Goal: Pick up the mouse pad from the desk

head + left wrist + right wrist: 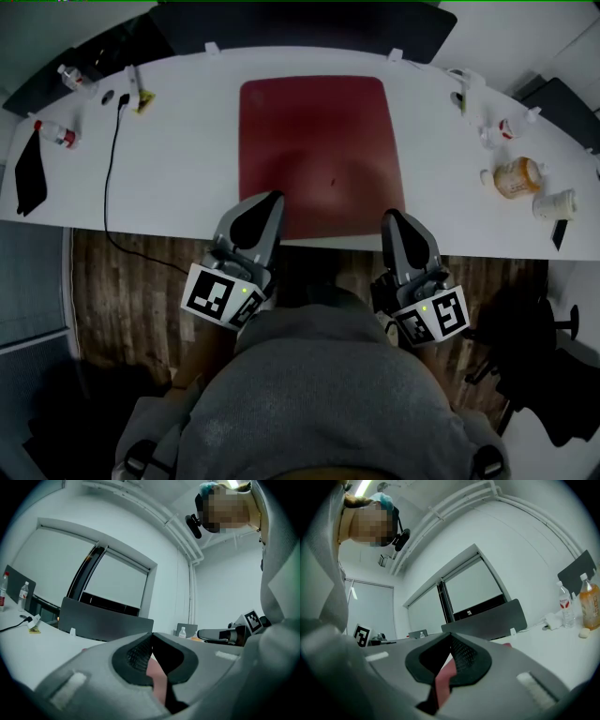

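A dark red mouse pad [319, 141] lies flat in the middle of the white desk [178, 159], and its near edge reaches the desk's front edge. My left gripper [274, 197] is over the pad's near left corner and my right gripper [390, 216] is over its near right corner. Both point level toward the desk. In the left gripper view the jaws [151, 635] meet at the tips, and a strip of the pad [157, 677] shows through the hollow behind them. The right gripper view [450, 637] shows the same, with the red pad [443, 679] below. I see nothing pinched between either pair of tips.
A black cable [112, 159] runs across the desk's left part, near a black flat item [30, 178] and small bottles [56, 134]. An orange bottle [517, 176] and a white cup [553, 204] lie at the right. A dark partition [300, 23] lines the far edge.
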### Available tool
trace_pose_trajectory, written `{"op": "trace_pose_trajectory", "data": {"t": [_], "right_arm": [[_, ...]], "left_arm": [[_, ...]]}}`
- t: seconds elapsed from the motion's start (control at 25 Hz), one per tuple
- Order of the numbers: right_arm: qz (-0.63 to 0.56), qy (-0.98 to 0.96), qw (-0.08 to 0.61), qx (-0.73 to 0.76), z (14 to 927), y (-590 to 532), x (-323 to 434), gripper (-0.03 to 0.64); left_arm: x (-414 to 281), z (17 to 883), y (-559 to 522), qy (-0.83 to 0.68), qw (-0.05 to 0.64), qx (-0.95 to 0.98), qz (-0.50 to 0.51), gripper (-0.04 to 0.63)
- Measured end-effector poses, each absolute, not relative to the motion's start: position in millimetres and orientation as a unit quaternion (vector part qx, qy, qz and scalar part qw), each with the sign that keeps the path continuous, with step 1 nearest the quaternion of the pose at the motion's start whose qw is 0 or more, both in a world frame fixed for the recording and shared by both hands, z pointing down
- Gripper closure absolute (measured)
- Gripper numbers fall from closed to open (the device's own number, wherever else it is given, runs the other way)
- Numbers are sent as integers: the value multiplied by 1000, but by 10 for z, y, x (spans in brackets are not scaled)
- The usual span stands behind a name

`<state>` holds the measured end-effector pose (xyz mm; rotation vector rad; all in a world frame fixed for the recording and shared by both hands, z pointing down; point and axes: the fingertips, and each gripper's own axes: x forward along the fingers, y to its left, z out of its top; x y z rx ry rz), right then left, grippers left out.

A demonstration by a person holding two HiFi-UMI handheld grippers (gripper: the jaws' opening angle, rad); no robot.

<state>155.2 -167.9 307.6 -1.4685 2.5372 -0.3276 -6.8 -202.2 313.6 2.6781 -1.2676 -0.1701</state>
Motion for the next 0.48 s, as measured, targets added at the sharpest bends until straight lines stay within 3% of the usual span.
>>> {"op": "trace_pose_trajectory", "data": {"t": [0.48], "right_arm": [[-114, 889, 84, -436, 3127, -2064, 1648, 615]], "left_arm": [[-42, 3099, -2303, -452, 59, 888, -60, 596]]}}
